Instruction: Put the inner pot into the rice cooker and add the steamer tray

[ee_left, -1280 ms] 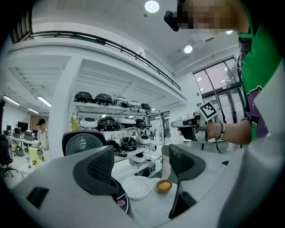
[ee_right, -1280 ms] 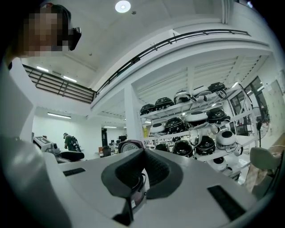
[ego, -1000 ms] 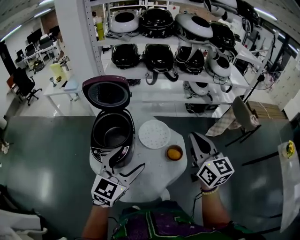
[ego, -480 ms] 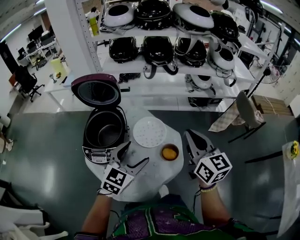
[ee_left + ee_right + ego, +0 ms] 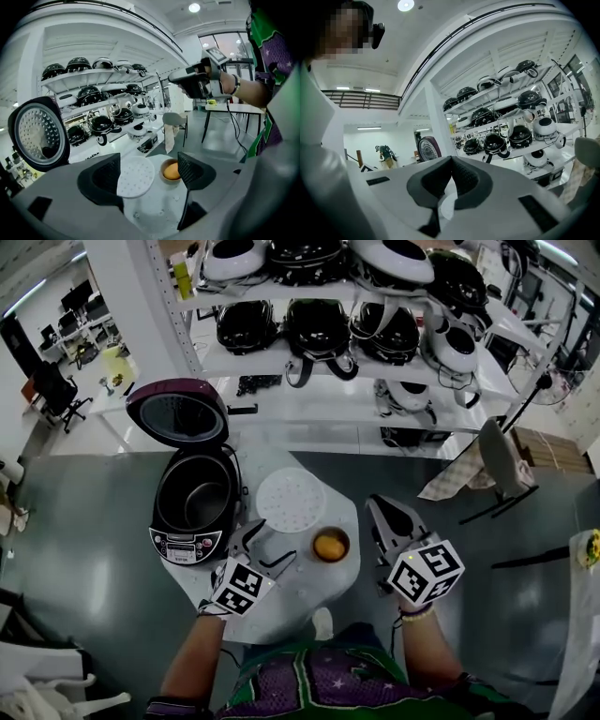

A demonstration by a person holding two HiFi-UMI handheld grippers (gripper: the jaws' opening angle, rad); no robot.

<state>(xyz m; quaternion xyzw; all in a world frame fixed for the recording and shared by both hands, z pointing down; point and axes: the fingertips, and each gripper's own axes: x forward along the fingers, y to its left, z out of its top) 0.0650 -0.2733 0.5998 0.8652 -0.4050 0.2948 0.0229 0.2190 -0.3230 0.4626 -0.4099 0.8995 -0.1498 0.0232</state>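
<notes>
The dark red rice cooker [image 5: 190, 505] stands on the left of a small white table [image 5: 298, 599], its lid [image 5: 177, 414] swung up; a dark inner pot sits inside it. The white perforated steamer tray [image 5: 291, 500] lies flat beside the cooker. My left gripper [image 5: 265, 547] hovers low over the table just in front of the tray, jaws open and empty. In the left gripper view the tray [image 5: 136, 176] lies between and beyond its jaws [image 5: 150, 171]. My right gripper [image 5: 387, 517] is shut and empty, off the table's right edge and pointing level [image 5: 451, 161].
A small bowl holding an orange thing [image 5: 329, 545] sits right of the tray, also seen in the left gripper view [image 5: 171, 171]. Metal shelves [image 5: 337, 362] with several rice cookers stand behind the table. A chair [image 5: 497, 460] stands at the right.
My left gripper has dropped and shifted right, from the cooker's front panel to the table in front of the tray. The right gripper has drifted slightly and stays shut.
</notes>
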